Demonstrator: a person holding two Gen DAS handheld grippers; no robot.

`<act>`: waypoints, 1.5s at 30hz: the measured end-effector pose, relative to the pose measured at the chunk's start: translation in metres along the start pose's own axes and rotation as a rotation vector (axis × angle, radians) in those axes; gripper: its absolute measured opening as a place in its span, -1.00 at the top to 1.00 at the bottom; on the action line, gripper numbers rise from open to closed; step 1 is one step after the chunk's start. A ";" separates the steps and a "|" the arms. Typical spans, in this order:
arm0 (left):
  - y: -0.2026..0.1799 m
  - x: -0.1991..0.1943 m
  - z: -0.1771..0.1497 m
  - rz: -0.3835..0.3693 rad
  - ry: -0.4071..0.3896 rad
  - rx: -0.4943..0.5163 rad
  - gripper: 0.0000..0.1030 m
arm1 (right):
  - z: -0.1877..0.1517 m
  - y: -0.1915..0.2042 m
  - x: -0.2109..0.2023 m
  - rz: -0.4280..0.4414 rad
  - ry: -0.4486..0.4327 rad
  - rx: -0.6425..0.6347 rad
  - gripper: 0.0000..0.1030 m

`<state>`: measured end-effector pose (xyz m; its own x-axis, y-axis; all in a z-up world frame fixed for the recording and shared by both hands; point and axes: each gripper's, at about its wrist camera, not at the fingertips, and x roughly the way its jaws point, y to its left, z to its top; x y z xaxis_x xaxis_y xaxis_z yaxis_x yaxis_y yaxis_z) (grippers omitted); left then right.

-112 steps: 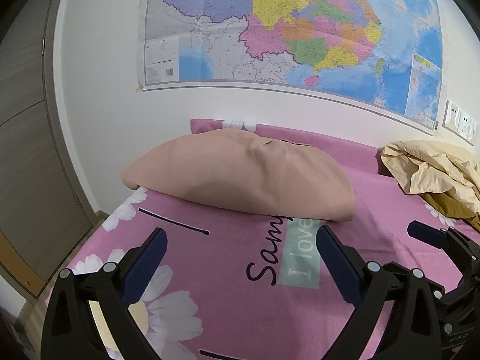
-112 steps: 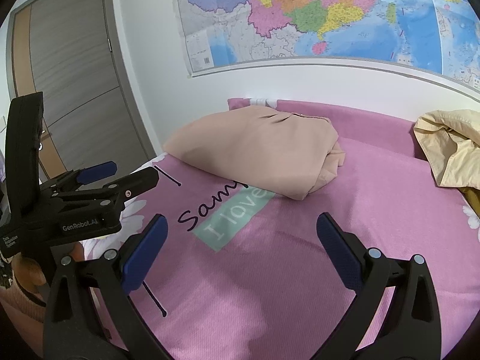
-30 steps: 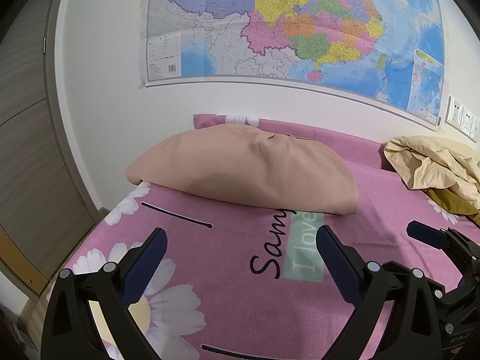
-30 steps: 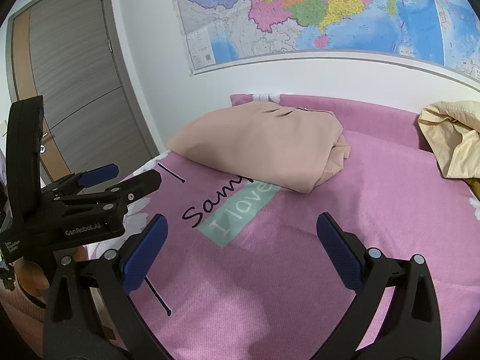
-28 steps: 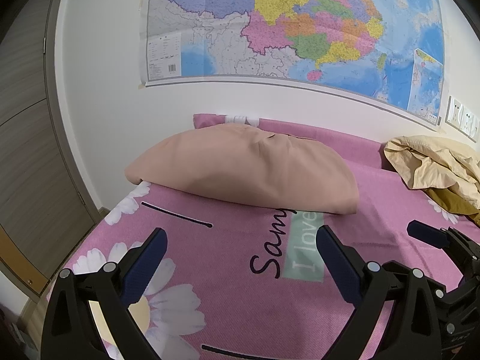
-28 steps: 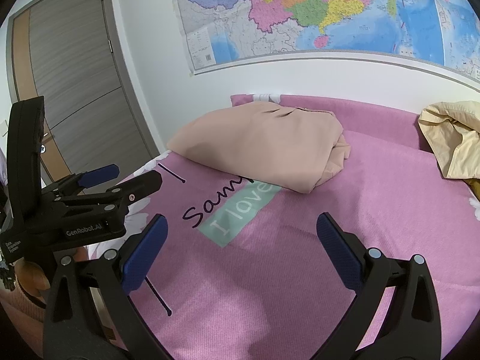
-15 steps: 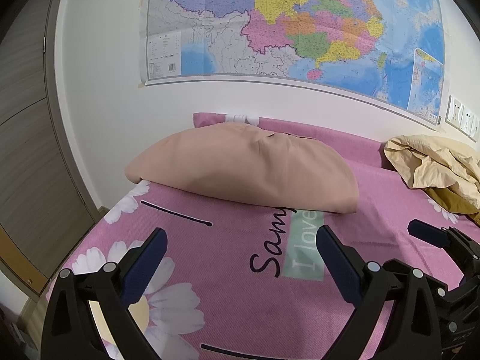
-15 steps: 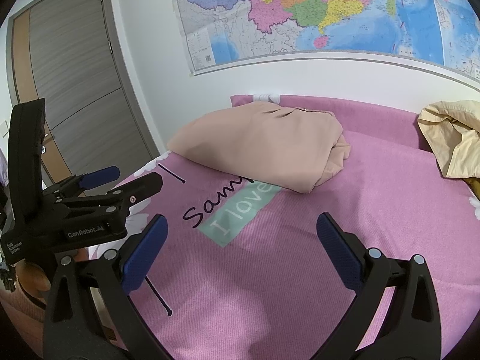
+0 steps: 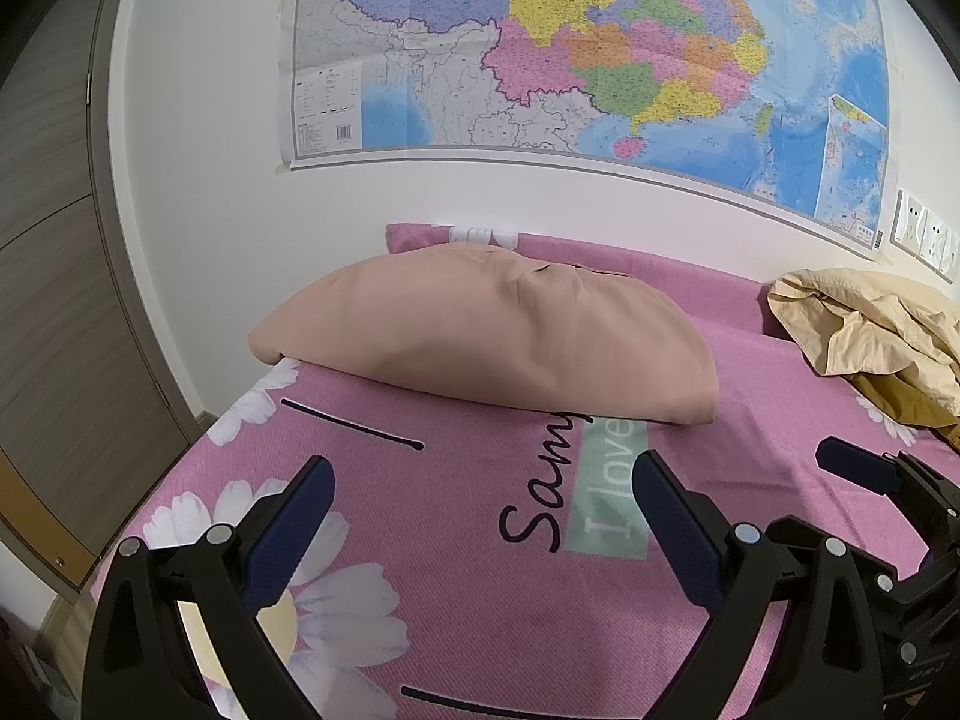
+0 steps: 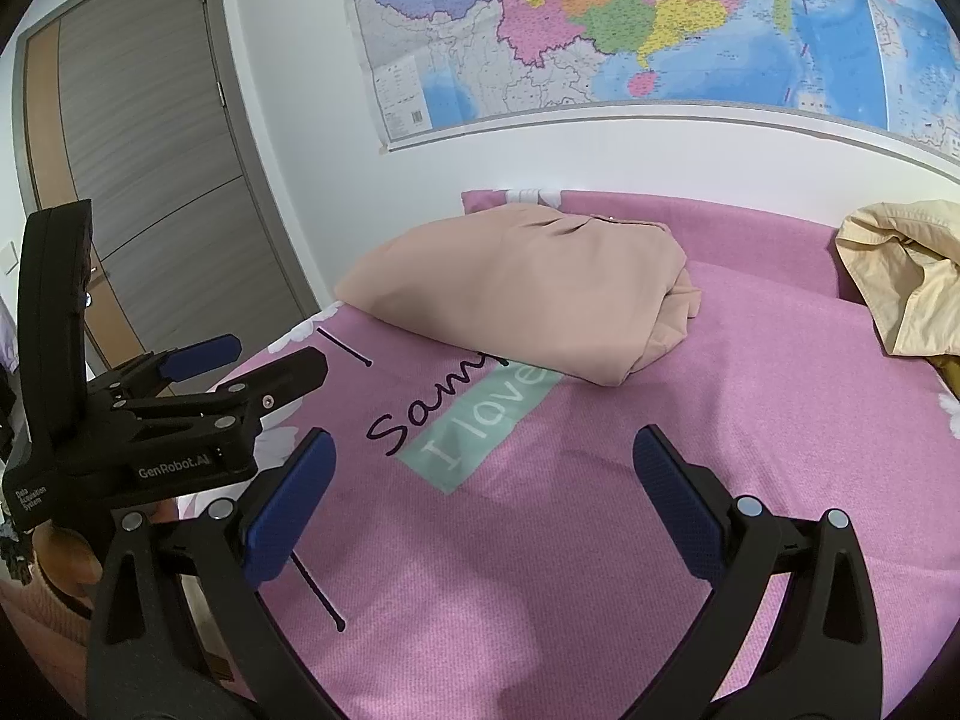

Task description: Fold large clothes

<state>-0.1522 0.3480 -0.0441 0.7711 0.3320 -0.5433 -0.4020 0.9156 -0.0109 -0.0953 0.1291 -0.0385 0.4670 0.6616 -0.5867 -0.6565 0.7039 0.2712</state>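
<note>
Peach garment [image 9: 492,336]: one large piece of clothing, already folded into a thick, rounded bundle. It lies at the far end of the bed, near the wall under the map [image 9: 600,48], its near edge overlapping the lettering printed on the pink bedspread [image 9: 468,600]. In the right wrist view the same bundle [image 10: 528,282] shows stacked layers and a loose fold spilling out at its right end.

Handling, by my judgement: soft, limp cloth with a smooth, matte face; light for its bulk, not fragile, likely to sag and slide open if lifted by a single layer. Best taken at the layered right end or along the near folded edge, pinching several thicknesses at once, one claw toward each end.

Cream garment [image 9: 870,324]: crumpled, unfolded, heaped at the right side of the bed, well apart from the peach bundle. A darker mustard piece [image 9: 900,402] shows beneath it. Probably next in line; any free edge or corner would serve for shaking it out.

Left gripper [image 9: 480,510]: jaws spread wide, nothing between them, held over bare bedspread, short of the bundle.

Right gripper [image 10: 483,480]: likewise spread wide and empty, over the bedspread beside the left one.

Door [image 10: 144,168]: grey, at the left, closed.
</note>
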 end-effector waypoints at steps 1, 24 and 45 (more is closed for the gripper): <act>0.000 0.000 0.000 0.000 0.000 0.001 -0.86 | 0.000 0.000 0.000 -0.001 0.000 0.000 -0.90; -0.001 0.000 0.001 -0.001 0.000 0.000 -0.86 | 0.002 0.003 -0.001 -0.009 -0.008 -0.001 -0.90; -0.004 0.000 0.003 0.003 0.001 -0.001 -0.86 | 0.003 0.003 -0.001 -0.010 -0.008 -0.005 -0.90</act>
<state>-0.1495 0.3451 -0.0419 0.7696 0.3342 -0.5440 -0.4043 0.9146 -0.0101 -0.0965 0.1312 -0.0349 0.4785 0.6562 -0.5834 -0.6546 0.7095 0.2612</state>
